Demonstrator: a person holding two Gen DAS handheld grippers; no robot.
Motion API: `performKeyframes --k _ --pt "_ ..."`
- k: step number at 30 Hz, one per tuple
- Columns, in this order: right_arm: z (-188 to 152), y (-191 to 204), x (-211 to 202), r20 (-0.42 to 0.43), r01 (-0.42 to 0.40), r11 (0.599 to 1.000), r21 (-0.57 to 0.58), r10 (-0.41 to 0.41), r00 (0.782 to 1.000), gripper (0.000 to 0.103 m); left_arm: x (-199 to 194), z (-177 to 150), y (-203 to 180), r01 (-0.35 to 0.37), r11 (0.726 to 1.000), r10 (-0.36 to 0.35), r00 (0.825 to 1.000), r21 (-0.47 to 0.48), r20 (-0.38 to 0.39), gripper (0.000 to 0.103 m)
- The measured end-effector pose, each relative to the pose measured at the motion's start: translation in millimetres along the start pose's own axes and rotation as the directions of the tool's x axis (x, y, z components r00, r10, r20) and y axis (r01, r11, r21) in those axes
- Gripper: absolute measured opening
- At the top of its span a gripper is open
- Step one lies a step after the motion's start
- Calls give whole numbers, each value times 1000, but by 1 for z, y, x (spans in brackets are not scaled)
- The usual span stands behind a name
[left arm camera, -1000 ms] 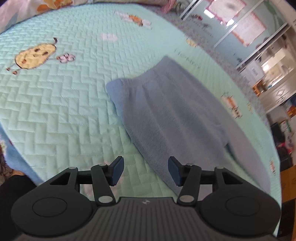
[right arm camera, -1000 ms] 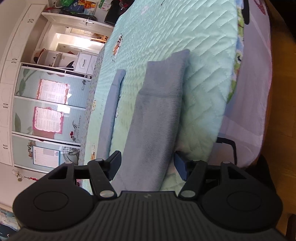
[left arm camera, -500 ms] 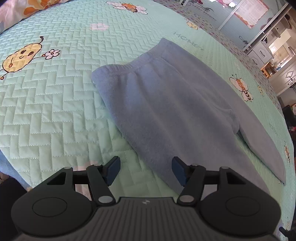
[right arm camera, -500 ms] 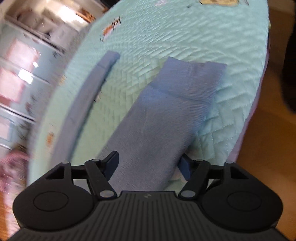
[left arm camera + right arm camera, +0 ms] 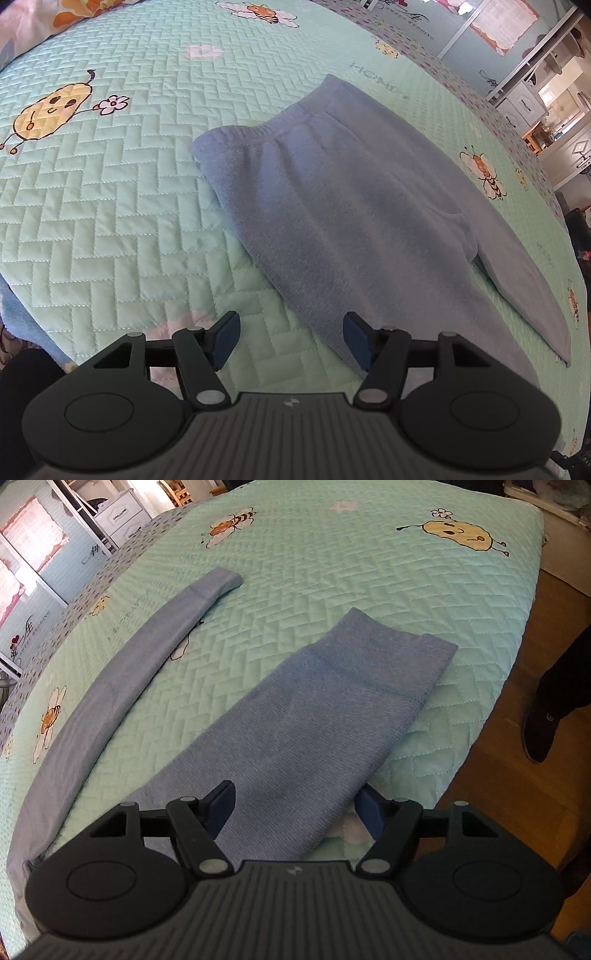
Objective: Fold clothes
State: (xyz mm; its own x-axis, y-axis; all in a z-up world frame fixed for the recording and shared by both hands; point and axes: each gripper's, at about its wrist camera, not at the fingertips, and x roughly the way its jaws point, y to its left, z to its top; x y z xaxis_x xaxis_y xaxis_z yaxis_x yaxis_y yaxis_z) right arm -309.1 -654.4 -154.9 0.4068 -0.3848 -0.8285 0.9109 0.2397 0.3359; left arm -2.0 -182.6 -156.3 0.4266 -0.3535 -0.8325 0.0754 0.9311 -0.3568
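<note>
Light blue knit trousers (image 5: 351, 206) lie flat on the bed, waistband (image 5: 266, 133) toward the far left in the left wrist view. My left gripper (image 5: 290, 338) hovers open over the trousers' near edge, its right finger above the fabric and its pads touching nothing. In the right wrist view the two legs are spread apart: the near leg (image 5: 332, 709) ends in a ribbed cuff (image 5: 399, 657), and the far leg (image 5: 147, 642) curves away on the left. My right gripper (image 5: 295, 805) is open above the near leg, which passes beneath the gap between its jaws.
A mint quilted bedspread (image 5: 110, 206) with cartoon bees covers the bed. Its edge (image 5: 491, 709) drops to a wooden floor (image 5: 517, 775), where a person's dark shoe (image 5: 539, 731) stands. White drawers (image 5: 122, 513) and wardrobe doors (image 5: 498, 22) line the far side.
Both grippers' jaws have widened a little. The right wrist view has rolled from sideways to upright and lifted over the near leg. The left view has tilted slightly toward the waistband.
</note>
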Motion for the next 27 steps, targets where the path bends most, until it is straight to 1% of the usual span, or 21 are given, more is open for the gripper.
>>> performKeyframes --k 4,20,27 --pt "-3 4 -4 17 5 1000 -28 -5 1000 72 1 0 -1 1 1000 -1 1000 5 -2 65" --pt "-5 12 -5 47 26 996 -81 -22 999 72 2 -2 0 3 1000 -3 1000 6 -5 65" --pt "-7 12 -6 47 25 996 -80 -21 999 72 1 -3 1 12 1000 -12 1000 2 -4 65"
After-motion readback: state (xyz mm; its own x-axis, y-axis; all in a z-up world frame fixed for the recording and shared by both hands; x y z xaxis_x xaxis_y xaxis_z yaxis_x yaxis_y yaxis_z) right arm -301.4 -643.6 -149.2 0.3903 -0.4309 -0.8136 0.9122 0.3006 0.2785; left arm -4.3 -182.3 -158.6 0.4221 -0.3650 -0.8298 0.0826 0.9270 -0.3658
